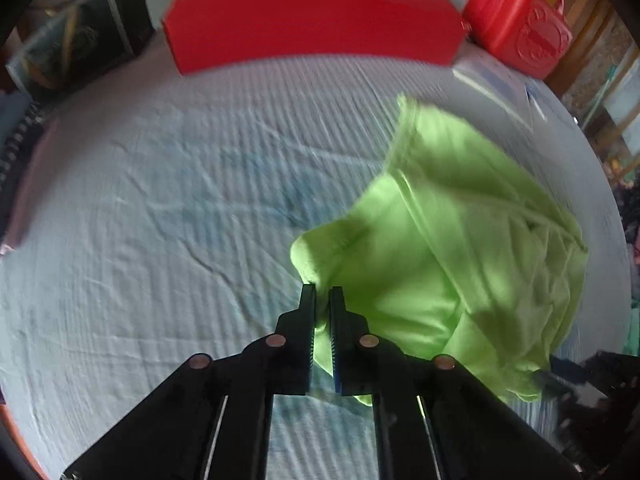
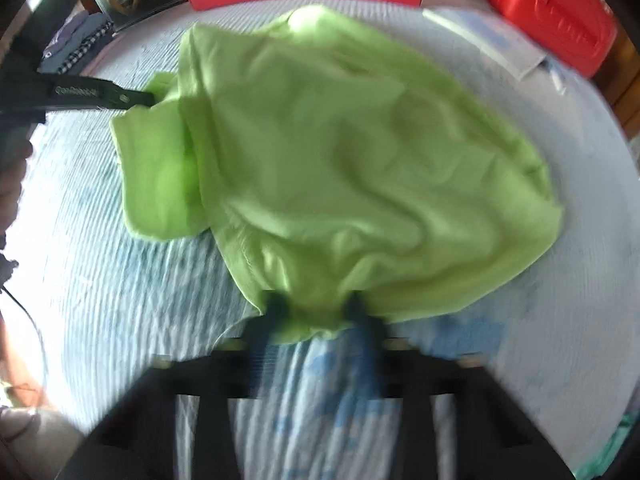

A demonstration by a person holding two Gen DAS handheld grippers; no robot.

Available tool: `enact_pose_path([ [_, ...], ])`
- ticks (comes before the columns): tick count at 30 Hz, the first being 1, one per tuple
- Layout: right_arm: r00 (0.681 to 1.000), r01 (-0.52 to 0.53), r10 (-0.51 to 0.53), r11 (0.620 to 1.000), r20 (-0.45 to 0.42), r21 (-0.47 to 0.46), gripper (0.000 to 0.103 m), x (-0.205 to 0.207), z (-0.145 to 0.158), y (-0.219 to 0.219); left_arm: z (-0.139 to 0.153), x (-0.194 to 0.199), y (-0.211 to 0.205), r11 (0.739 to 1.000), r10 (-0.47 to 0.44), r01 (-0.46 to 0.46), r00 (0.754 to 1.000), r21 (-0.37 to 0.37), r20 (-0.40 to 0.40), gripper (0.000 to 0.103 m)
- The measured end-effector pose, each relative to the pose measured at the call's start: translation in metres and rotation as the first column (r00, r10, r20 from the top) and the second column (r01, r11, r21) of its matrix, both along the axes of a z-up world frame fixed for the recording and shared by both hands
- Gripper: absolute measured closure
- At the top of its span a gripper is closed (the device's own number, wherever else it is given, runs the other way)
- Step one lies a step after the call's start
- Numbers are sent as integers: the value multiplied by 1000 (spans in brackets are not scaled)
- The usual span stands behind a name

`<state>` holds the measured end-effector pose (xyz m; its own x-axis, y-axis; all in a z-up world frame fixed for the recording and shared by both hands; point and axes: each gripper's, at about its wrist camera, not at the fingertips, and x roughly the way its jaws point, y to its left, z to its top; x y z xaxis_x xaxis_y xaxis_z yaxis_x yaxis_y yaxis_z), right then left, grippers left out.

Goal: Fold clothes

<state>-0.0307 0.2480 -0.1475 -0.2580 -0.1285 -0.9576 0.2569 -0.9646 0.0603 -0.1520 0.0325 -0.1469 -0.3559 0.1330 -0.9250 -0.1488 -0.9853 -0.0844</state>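
Holding the green shirt [image 2: 340, 152] over the bed [image 1: 140, 220], my left gripper [image 1: 322, 292] pinches its sleeve tight. My right gripper [image 2: 316, 308] looks blurry; I cannot tell its jaws' grip.

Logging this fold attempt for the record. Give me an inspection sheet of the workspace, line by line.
Surface: pale blue ribbed bedsheet, wrinkled.
Job's things: one lime green garment, crumpled and not yet folded, part of it lifted.
Clutter: red flat box and red plastic case at the far edge; dark framed picture at far left; papers beside the case.
Grippers: left gripper shut on a garment edge; right gripper blurred, fingers apart with fabric bunched between them, grip unclear.
Cables: a thin dark cord at the left edge of the right wrist view.
Surroundings: checked fabric by the picture; wooden furniture at far right.
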Motion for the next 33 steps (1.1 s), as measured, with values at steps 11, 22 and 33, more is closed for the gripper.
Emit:
enact_pose_path([
  [11,969,23,-110,931,-221,-364,92,0,126,29,116,-9,-90,988,149,-143,981,53,-121,93],
  [22,961,198,-246,932,-128,-302,62,9,74,96,38,44,54,984,-43,30,997,178,71,24],
  [33,938,313,-342,908,-59,-279,62,44,46,184,-23,95,146,990,-94,71,976,122,195,24],
])
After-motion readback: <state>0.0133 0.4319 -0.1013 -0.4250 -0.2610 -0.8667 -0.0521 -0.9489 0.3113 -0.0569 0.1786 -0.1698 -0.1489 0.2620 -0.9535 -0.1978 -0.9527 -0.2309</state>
